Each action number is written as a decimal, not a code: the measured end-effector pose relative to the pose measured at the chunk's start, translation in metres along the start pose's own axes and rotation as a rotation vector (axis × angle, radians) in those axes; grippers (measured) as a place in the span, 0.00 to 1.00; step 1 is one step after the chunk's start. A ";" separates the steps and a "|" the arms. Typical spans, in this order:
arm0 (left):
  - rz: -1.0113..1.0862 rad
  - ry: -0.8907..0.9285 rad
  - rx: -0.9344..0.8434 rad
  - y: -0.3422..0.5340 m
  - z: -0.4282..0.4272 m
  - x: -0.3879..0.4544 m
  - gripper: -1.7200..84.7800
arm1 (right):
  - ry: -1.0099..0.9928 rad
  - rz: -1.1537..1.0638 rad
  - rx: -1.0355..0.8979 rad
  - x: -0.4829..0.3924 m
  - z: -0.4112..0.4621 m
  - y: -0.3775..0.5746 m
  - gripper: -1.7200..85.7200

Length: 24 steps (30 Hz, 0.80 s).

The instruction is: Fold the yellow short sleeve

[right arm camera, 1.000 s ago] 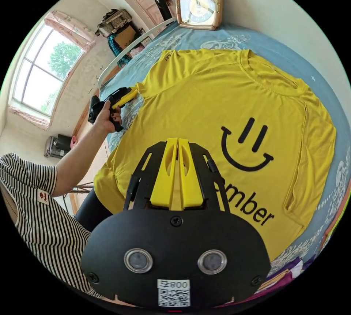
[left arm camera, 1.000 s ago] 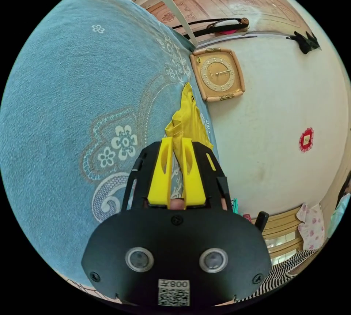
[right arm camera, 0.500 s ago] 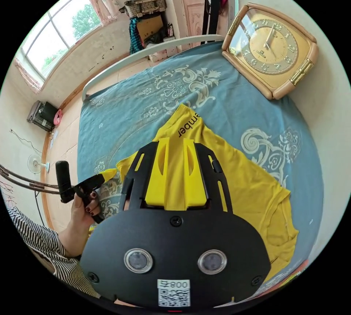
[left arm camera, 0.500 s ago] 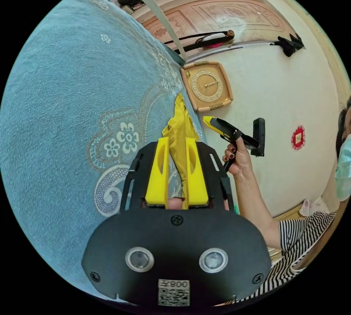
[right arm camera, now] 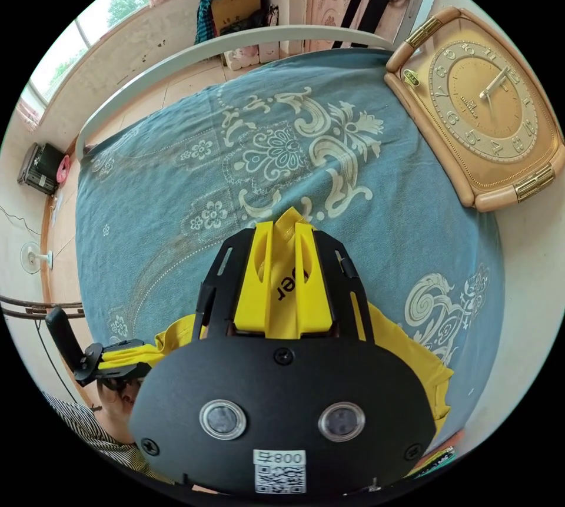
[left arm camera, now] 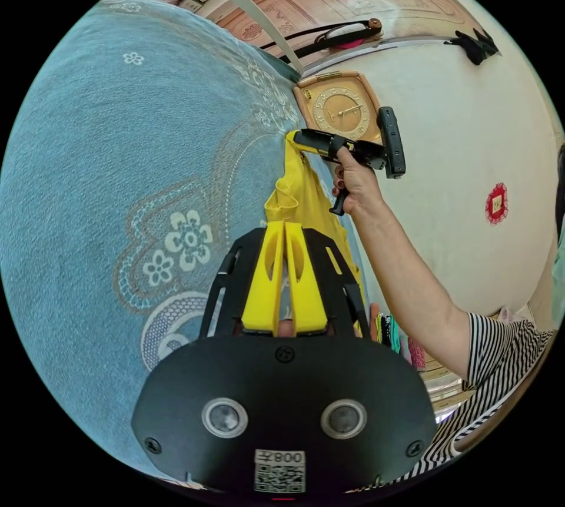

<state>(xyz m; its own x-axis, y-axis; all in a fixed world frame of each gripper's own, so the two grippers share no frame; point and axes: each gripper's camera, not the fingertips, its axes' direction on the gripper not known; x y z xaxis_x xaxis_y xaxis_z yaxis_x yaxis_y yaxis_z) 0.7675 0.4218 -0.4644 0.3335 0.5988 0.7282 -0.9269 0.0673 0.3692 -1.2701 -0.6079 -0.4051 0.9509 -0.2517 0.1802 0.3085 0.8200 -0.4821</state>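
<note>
On the blue patterned bedspread (right arm camera: 176, 189) lies the yellow short-sleeve shirt (left arm camera: 300, 198) (partly lifted), both the left gripper (left arm camera: 284, 224) and right gripper (right arm camera: 284, 227) clamped on its fabric.

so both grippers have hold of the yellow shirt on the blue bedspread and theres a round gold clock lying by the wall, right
Not quite: the clock is square with rounded corners, not round, as the right gripper view shows. The rest holds: the right gripper and the left gripper each grip the yellow shirt over the blue bedspread, and the clock lies by the wall.
</note>
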 end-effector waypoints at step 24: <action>0.181 -0.248 -0.074 -0.015 0.044 0.068 0.08 | -0.347 0.157 0.153 0.133 -0.016 0.024 0.03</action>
<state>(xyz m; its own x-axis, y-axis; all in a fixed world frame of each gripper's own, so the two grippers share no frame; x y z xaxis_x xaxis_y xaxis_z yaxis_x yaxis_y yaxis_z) 0.8115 0.4262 -0.3949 0.1854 0.3939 0.9003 -0.9820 0.0411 0.1843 -1.1363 -0.6301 -0.4061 0.9125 0.0495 0.4060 0.1278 0.9084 -0.3981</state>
